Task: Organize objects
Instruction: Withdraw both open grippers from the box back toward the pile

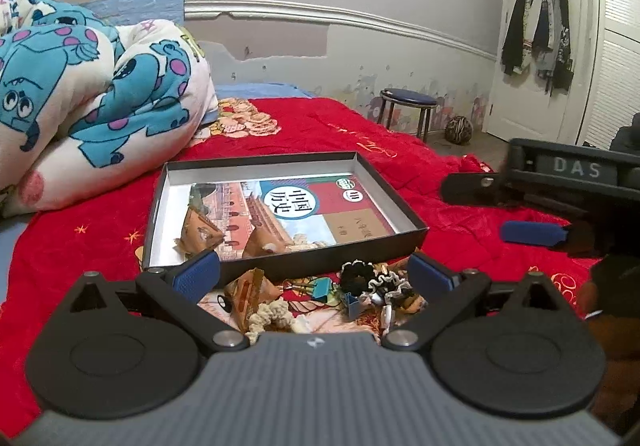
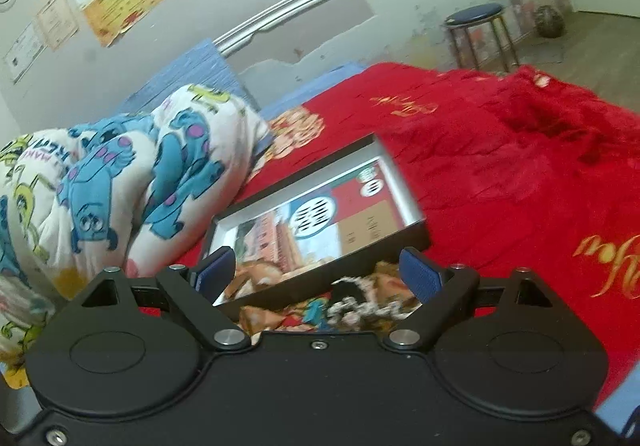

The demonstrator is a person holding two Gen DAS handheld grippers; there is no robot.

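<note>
Both claws, left (image 1: 316, 274) and right (image 2: 320, 272), gape empty over the clutter (image 1: 320, 294); next, probably grip 1 item for the box (image 1: 160, 206).

A red bedspread (image 1: 400, 150) covered the bed. On its left lay a bunched monster-print blanket (image 1: 100, 94). Far right, a blue-topped stool (image 1: 408, 99) stood near the wall, a patterned ball (image 1: 459, 130) beside it, and dark clothes (image 1: 538, 30) hung on a white door (image 1: 520, 106).

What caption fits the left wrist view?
Open left gripper above small clutter before a shallow black box on a red blanket.
</note>
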